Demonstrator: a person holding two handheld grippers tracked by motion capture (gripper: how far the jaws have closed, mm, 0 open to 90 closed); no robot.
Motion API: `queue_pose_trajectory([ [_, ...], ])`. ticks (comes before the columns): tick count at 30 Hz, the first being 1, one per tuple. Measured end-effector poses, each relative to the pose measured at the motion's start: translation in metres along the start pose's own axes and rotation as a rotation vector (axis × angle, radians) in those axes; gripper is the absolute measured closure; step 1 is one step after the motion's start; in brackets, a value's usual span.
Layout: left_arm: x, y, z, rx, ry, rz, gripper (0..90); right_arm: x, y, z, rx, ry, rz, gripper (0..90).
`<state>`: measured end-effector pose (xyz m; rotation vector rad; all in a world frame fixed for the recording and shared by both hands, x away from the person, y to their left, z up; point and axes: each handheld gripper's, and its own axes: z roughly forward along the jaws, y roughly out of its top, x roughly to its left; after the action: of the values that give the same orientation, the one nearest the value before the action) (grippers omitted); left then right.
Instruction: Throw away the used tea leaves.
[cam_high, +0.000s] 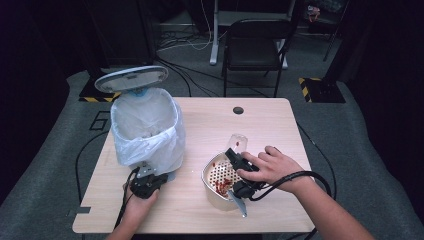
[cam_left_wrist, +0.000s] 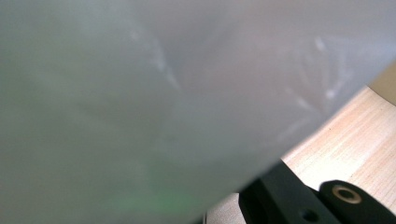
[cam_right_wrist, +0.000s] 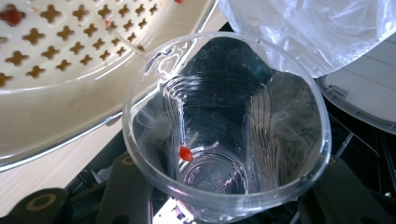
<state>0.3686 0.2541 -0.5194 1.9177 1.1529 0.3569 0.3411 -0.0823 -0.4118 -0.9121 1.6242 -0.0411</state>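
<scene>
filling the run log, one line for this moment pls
left claw: shut, at bin base | right claw: shut on cup, tipped at strainer | cup: one red bit left | strainer: red bits

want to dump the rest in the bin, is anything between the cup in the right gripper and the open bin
Nothing visible blocks it. The right gripper holds the clear plastic cup over the far rim of the perforated strainer bowl. Bare table lies between bowl and bag-lined bin, whose lid stands open.
</scene>
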Motion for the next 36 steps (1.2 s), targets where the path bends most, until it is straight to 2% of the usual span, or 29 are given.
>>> queue_pose_trajectory([
  [1,0.000,0.000,0.000,0.000,0.000,0.000,90.0,0.002,0.001,0.000,-0.002,-0.012,0.041,52.6],
  [2,0.000,0.000,0.000,0.000,0.000,0.000,90.0,0.002,0.002,-0.001,0.004,-0.014,0.051,52.6],
  [3,0.000,0.000,0.000,0.000,0.000,-0.001,90.0,0.001,0.002,-0.001,0.006,-0.013,0.035,52.6],
  [6,0.000,0.000,0.000,0.000,0.000,0.000,90.0,-0.002,0.001,0.000,0.001,-0.004,-0.053,52.6],
  [17,0.000,0.000,0.000,-0.001,0.000,0.000,90.0,-0.002,0.002,0.000,0.001,-0.009,-0.050,52.6],
  [20,0.000,0.000,0.000,0.000,-0.001,0.000,90.0,-0.004,0.002,-0.001,-0.004,-0.001,-0.032,52.6],
  [21,0.000,0.000,0.000,-0.001,-0.001,0.000,90.0,-0.012,0.000,-0.002,0.012,0.015,-0.120,52.6],
  [28,0.000,0.000,0.000,0.000,-0.001,0.001,90.0,-0.016,-0.005,-0.002,0.002,0.036,-0.066,52.6],
  [30,0.000,0.000,0.000,0.000,-0.001,0.001,90.0,-0.018,-0.007,-0.002,-0.006,0.039,-0.033,52.6],
  [32,0.002,0.001,0.000,0.000,-0.003,0.034,90.0,-0.022,-0.009,-0.002,-0.020,0.040,0.000,52.6],
  [33,0.003,0.001,0.000,0.002,-0.001,0.047,90.0,-0.023,-0.009,-0.002,-0.021,0.036,0.020,52.6],
  [34,0.000,0.000,0.000,-0.003,0.000,0.002,90.0,-0.025,-0.011,-0.002,-0.021,0.034,0.039,52.6],
  [35,0.000,0.000,0.000,-0.002,-0.006,0.006,90.0,-0.022,-0.010,-0.001,-0.035,0.017,0.137,52.6],
  [36,0.002,0.000,-0.001,0.020,0.003,0.030,90.0,-0.024,-0.012,0.000,-0.042,0.021,0.156,52.6],
])
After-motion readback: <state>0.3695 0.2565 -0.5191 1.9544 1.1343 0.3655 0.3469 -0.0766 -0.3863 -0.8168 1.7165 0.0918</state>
